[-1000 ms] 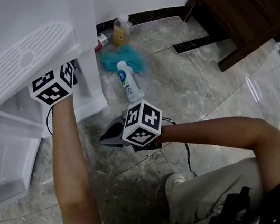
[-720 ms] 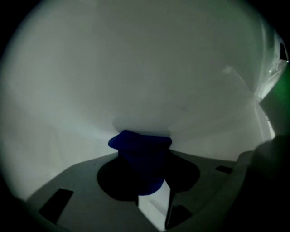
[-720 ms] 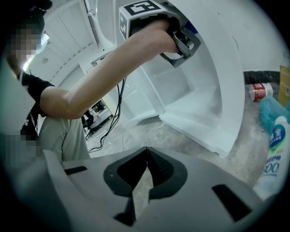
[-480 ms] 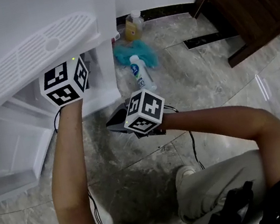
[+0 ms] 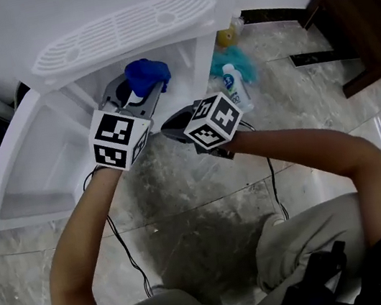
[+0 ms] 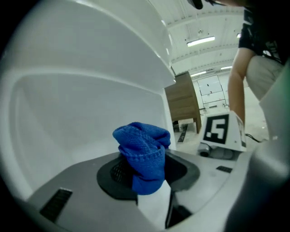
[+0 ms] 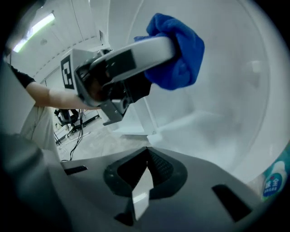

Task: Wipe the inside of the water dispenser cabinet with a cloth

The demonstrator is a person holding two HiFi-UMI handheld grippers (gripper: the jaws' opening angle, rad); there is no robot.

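The white water dispenser (image 5: 80, 21) stands at 12 o'clock in the head view. Its lower cabinet (image 5: 102, 83) is open and the cabinet door (image 5: 34, 176) is swung out toward 9 o'clock. The left gripper (image 5: 144, 90) points into the opening. Its jaws stand narrow, clamped on a bunched blue cloth (image 5: 146, 75) that bulges out past the tips. In the left gripper view the cloth (image 6: 142, 149) sits pinched between the two pads of that gripper (image 6: 147, 174), with the pale inner wall of the cabinet behind it. I cannot tell whether the cloth touches a wall.

The right gripper (image 5: 171, 122) hangs just beside the left one, at its 4 o'clock. Its own view shows the jaws (image 7: 146, 165) pressed together with nothing between them. The left gripper (image 7: 167, 50) and the cloth (image 7: 181, 54) cross that view at 1 o'clock.

On the marbled floor (image 5: 208, 211), at 2 o'clock from the right gripper, lies a white bottle (image 5: 236, 87) beside a teal rag (image 5: 244, 65). A yellow bottle (image 5: 227, 35) stands beyond them against the wall — all well apart from the blue cloth. Dark wooden furniture (image 5: 362, 8) fills the corner at 2 o'clock.
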